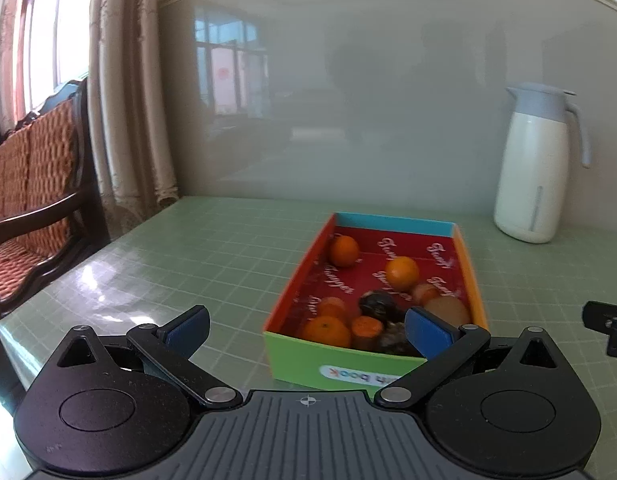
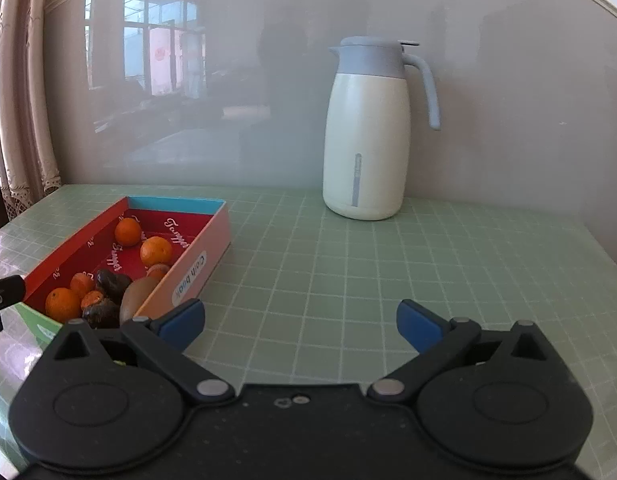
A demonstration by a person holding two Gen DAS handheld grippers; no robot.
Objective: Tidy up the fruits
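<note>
Wooden chair (image 1: 36, 200) appears solely in left wrist view.

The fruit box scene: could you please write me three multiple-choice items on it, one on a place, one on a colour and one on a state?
1. Where does the jug stand?
A. inside the box
B. on the table by the wall
C. on the chair

2. What colour is the floor of the box?
A. red
B. white
C. black

3. How is the right gripper?
A. shut on an orange
B. shut on nothing
C. open, holding nothing

Answers:
1 B, its base rests on the green table against the wall.
2 A, red shows between the oranges.
3 C, its blue pads stand wide apart over bare table.
</note>
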